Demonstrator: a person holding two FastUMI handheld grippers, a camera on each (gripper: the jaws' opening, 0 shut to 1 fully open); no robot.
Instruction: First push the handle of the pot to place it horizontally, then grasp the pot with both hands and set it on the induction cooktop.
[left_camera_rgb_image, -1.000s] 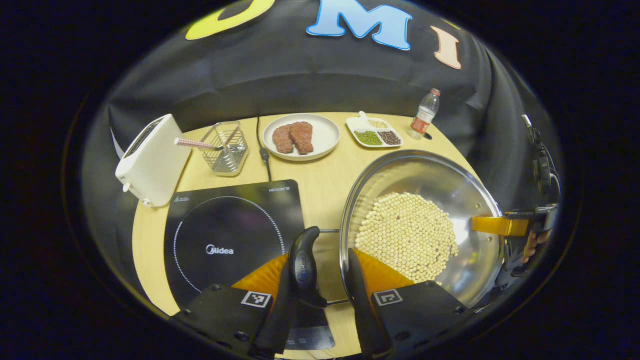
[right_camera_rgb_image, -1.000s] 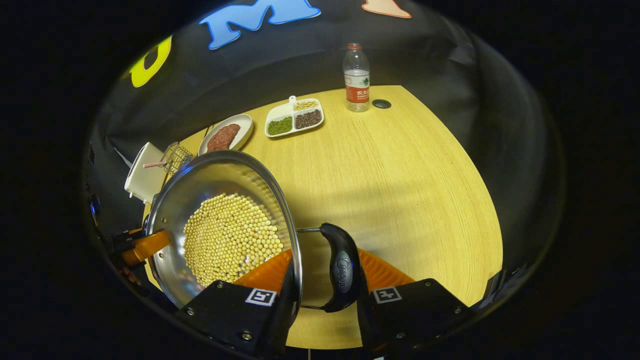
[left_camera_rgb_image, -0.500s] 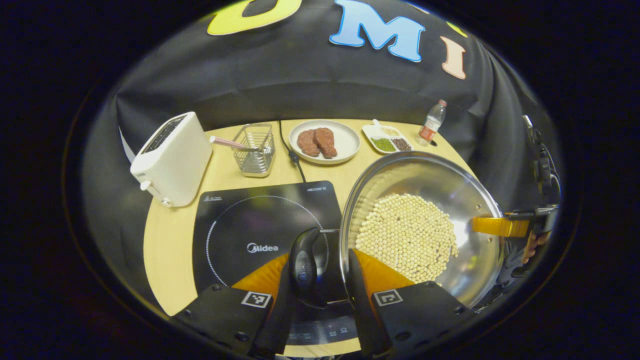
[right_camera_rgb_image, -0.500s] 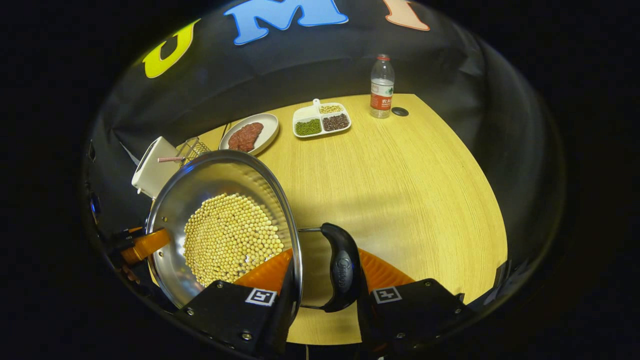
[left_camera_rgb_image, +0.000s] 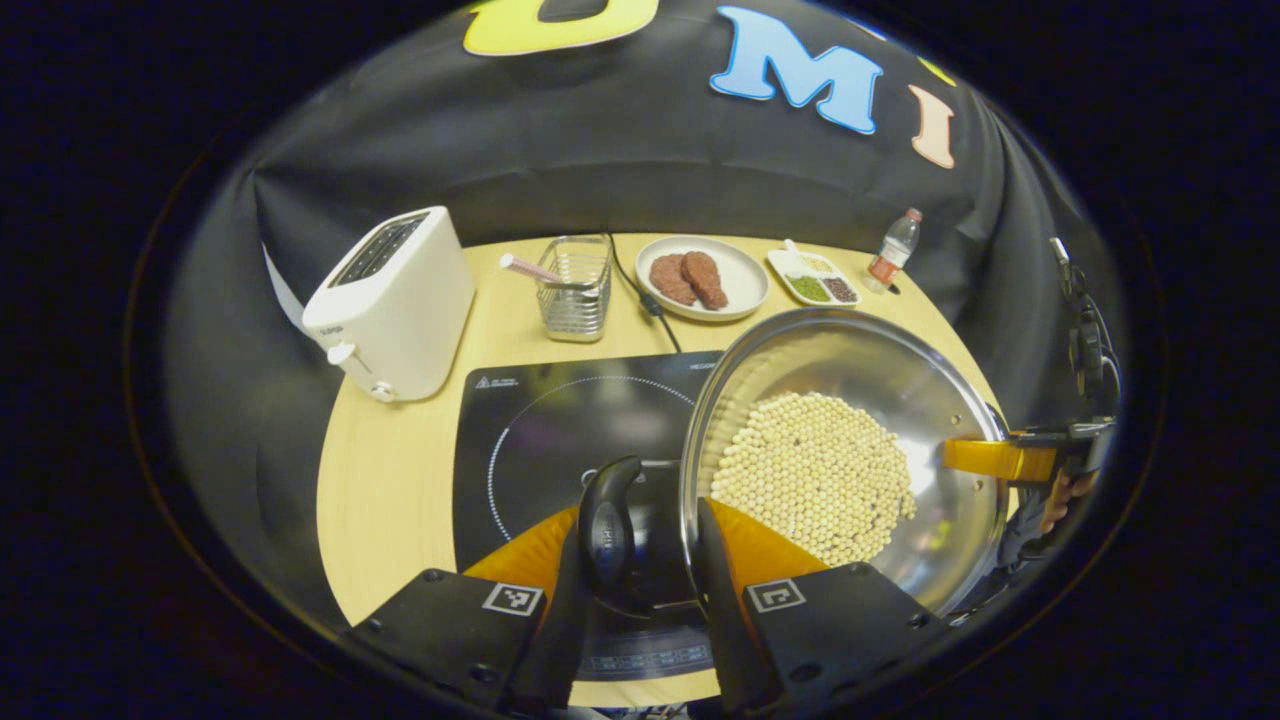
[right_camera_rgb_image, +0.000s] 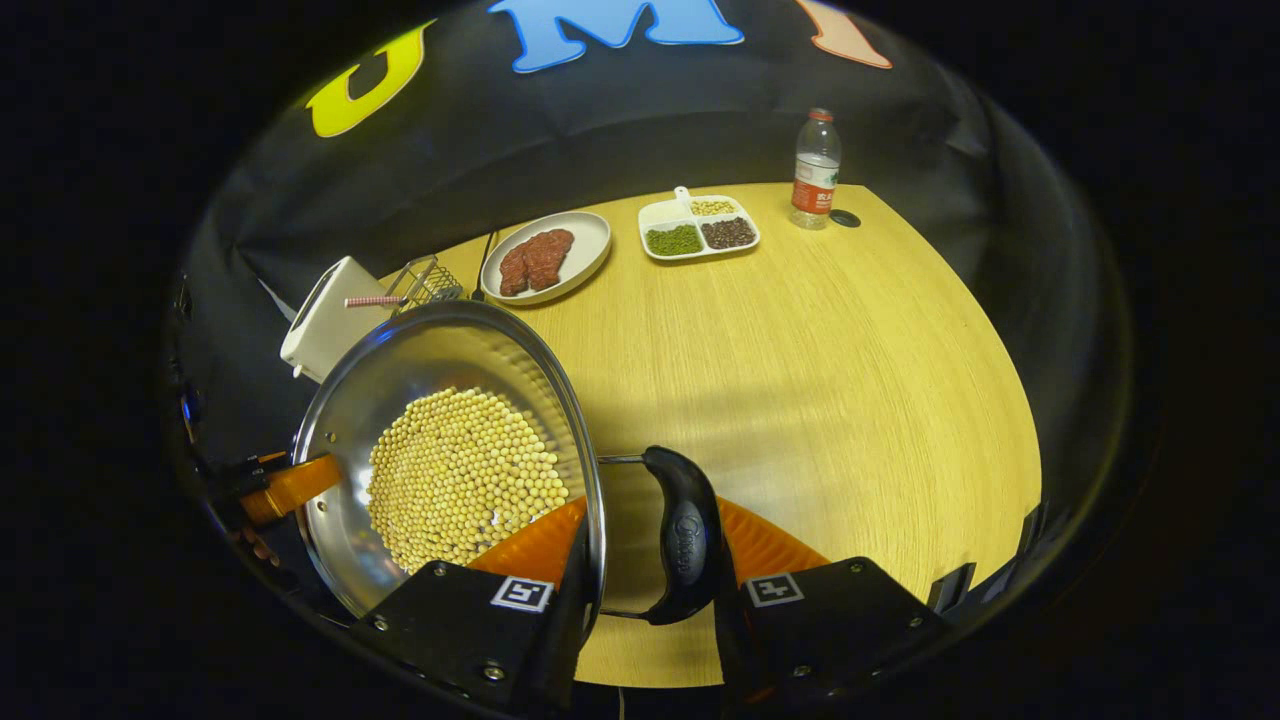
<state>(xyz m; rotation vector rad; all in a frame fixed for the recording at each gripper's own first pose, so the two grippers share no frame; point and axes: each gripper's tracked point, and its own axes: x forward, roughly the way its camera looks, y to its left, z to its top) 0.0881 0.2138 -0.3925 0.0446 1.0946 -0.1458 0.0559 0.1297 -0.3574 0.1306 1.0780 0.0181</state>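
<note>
pot (left_camera_rgb_image: 850, 450), steel and heavy with beans, feels slippery, so i keep my left gripper (left_camera_rgb_image: 648, 560) and right gripper (right_camera_rgb_image: 650, 570) each clamped on a side handle.

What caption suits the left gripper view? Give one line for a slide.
Left gripper clamped on a side handle of the bean-filled pot, carried above the induction cooktop.
</note>
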